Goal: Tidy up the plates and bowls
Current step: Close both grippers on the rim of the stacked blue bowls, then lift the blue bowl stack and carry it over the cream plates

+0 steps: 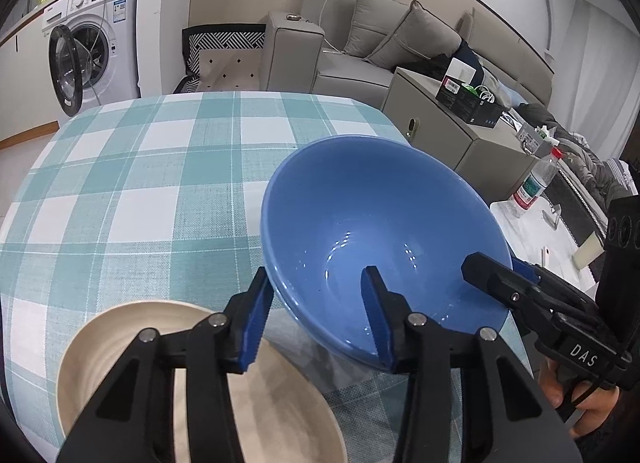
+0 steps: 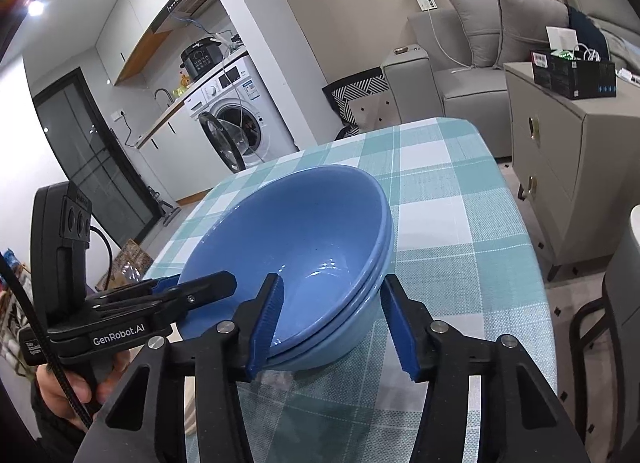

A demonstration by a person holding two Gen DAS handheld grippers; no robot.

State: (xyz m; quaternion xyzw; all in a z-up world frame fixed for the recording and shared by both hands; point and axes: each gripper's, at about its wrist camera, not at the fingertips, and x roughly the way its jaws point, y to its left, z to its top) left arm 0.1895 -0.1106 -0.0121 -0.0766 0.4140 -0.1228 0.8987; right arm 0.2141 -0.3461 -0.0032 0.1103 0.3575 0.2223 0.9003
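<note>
Nested blue bowls (image 1: 360, 215) stand on the checked teal tablecloth (image 1: 120, 167). My left gripper (image 1: 316, 273) straddles their near-left rim, one blue pad outside the wall and one inside; I see no firm squeeze on the wall. From the other side, my right gripper (image 2: 332, 279) straddles the rim of the blue bowls (image 2: 304, 231) the same way, and tablecloth shows between its outer finger and the bowl wall. Each gripper also shows in the other's view: right gripper (image 1: 496, 267), left gripper (image 2: 196, 283). A cream ribbed bowl (image 1: 120, 339) lies under the left gripper, partly hidden.
A grey sofa (image 1: 360, 51) and a beige cabinet (image 1: 440, 119) stand beyond the table's far edge. At the back left is a washing machine (image 1: 92, 43) with its door open. A water bottle (image 1: 538, 179) stands on a white side table. A dark chair (image 2: 592, 323) is at the right.
</note>
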